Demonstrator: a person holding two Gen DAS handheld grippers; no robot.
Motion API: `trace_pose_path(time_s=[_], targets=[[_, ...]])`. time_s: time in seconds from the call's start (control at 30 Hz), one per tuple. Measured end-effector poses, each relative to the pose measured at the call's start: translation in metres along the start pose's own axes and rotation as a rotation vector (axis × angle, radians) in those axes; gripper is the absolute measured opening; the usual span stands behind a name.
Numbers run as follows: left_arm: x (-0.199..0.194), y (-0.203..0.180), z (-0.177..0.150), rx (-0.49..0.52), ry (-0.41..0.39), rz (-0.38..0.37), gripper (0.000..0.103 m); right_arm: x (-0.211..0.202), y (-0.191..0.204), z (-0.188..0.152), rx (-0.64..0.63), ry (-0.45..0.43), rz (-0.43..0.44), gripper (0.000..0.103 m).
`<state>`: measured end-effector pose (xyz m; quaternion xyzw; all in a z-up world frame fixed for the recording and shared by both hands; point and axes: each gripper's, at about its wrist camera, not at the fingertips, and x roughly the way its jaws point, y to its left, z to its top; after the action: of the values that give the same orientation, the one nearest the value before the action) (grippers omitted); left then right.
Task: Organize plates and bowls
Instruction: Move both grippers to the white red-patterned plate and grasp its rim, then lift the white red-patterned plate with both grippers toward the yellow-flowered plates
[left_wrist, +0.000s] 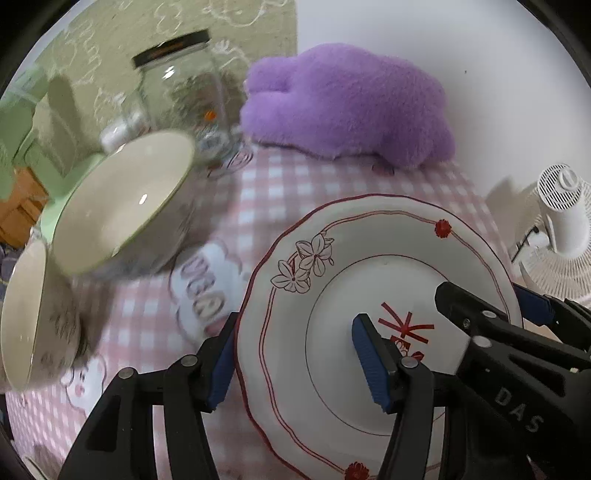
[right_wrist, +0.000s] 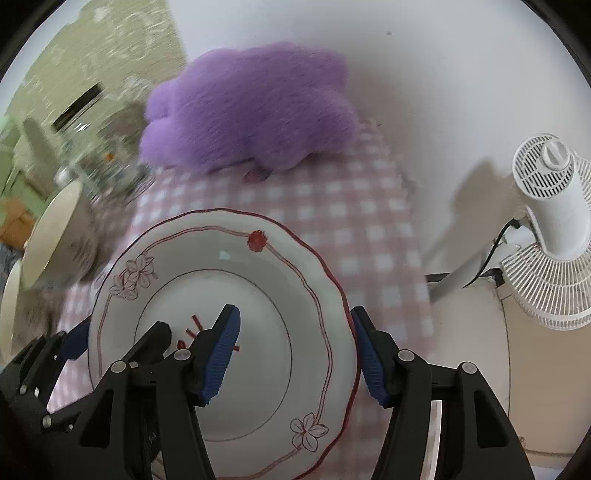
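A white plate (left_wrist: 369, 236) with a red scalloped edge and flower prints lies on the pink checked tablecloth (left_wrist: 258, 192). My left gripper (left_wrist: 295, 319) stands open astride the plate's left rim, one blue pad outside the edge and the other over the well. My right gripper (right_wrist: 293, 310) is open astride the right rim of the plate (right_wrist: 221, 266) in the same way. Neither pair of pads presses on the rim. Two cream bowls (left_wrist: 122, 206) (left_wrist: 26, 314), tilted and blurred, stand left of the plate. Each gripper shows in the other's view, right gripper (left_wrist: 487, 299) and left gripper (right_wrist: 122, 332).
A purple plush toy (left_wrist: 347, 103) lies at the back of the table against the white wall. A glass jar (left_wrist: 181, 85) with a black lid stands behind the bowls. A white fan (right_wrist: 546, 206) stands off the table's right edge. A green chair (left_wrist: 55, 122) is at the far left.
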<state>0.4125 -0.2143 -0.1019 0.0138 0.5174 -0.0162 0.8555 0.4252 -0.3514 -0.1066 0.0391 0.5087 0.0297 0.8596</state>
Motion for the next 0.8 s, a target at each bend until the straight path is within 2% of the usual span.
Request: trace_pose_path(time_s=[0.17, 0.8], targets=[[-0.013, 0.013, -0.025, 0.003, 0.027, 0.001, 0.061, -0.012, 0.014, -0.025, -0.021, 0.032, 0.029, 0.064], [-0.067, 0.072, -0.124, -0.086, 0.115, 0.025, 0.061, -0.055, 0.076, -0.115, -0.075, 0.121, 0.067, 0.064]])
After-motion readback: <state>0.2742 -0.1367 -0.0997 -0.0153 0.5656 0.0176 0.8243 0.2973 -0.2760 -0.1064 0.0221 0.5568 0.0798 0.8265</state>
